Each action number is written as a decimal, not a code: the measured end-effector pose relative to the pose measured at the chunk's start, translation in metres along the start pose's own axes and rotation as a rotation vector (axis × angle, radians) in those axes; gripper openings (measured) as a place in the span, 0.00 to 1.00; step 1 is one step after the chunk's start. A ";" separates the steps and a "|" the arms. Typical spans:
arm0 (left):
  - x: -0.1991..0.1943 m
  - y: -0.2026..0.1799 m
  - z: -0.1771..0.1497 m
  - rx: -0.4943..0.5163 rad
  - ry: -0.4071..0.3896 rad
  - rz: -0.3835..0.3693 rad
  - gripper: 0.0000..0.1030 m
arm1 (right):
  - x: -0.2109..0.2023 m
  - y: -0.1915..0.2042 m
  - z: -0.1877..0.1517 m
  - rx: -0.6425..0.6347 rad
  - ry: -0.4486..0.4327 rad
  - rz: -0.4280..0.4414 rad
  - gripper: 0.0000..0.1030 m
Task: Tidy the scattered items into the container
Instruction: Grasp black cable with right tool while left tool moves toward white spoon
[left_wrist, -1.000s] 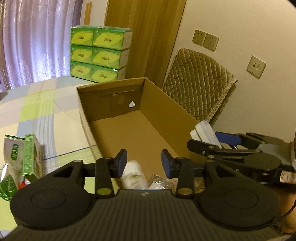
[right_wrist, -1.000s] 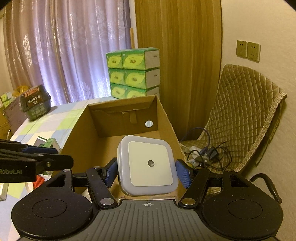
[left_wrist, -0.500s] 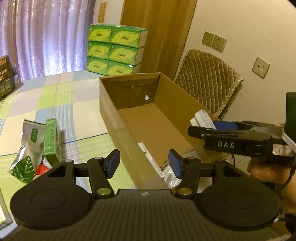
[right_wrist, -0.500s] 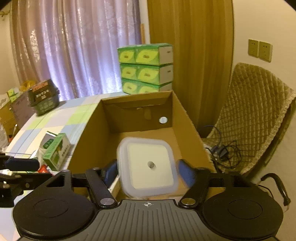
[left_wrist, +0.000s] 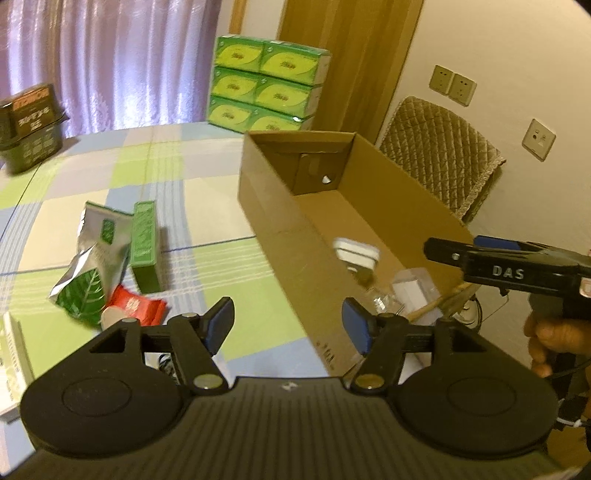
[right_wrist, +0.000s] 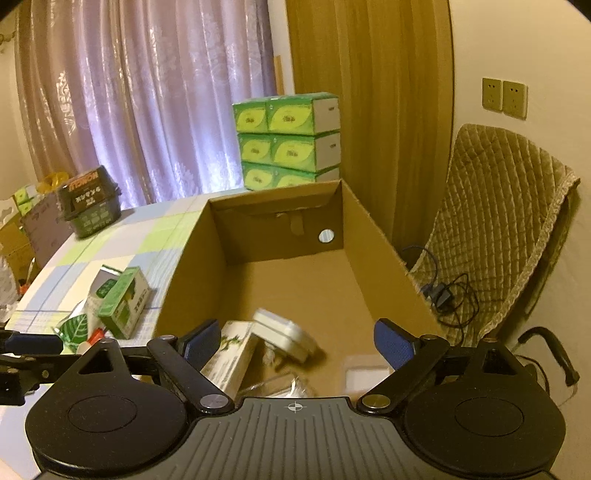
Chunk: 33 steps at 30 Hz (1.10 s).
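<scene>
The brown cardboard box (left_wrist: 280, 221) lies open on the checked tablecloth. Inside it a white square night light (right_wrist: 284, 334) rests tilted, also seen from the left wrist as the night light (left_wrist: 356, 253). Beside it are a white-green carton (right_wrist: 232, 354) and clear plastic packets (right_wrist: 280, 384). My right gripper (right_wrist: 297, 343) hangs open above the box's near end, holding nothing. My left gripper (left_wrist: 288, 326) is open over the table, left of the box's near corner. On the cloth lie a silver-green tea pouch (left_wrist: 96, 258), a green box (left_wrist: 144, 243) and a red packet (left_wrist: 135, 308).
Stacked green tissue boxes (left_wrist: 266, 77) stand behind the box. A dark basket (left_wrist: 29, 122) sits at the far left of the table. A quilted chair (right_wrist: 498, 229) with a cable and charger (right_wrist: 443, 295) is right of the box. A white box (left_wrist: 11, 362) pokes in at the left edge.
My right gripper opened and the white night light dropped into the box. My left gripper drew back out of the box and left, over the table.
</scene>
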<state>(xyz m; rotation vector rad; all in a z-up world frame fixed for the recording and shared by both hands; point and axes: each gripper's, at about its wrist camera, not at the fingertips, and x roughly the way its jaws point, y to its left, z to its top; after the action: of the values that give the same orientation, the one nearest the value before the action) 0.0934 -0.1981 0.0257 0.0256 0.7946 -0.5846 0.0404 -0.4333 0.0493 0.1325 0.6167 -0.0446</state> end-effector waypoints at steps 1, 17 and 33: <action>-0.003 0.004 -0.003 -0.005 0.002 0.005 0.59 | -0.003 0.004 -0.002 0.000 -0.002 0.004 0.92; -0.065 0.078 -0.051 -0.052 0.011 0.180 0.76 | -0.034 0.092 -0.008 -0.110 -0.056 0.144 0.92; -0.080 0.128 -0.078 -0.138 0.040 0.249 0.91 | -0.014 0.165 -0.047 -0.323 0.053 0.275 0.91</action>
<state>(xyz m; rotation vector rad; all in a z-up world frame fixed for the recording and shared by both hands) 0.0616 -0.0330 0.0003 0.0092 0.8540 -0.2934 0.0155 -0.2629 0.0374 -0.0953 0.6464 0.3246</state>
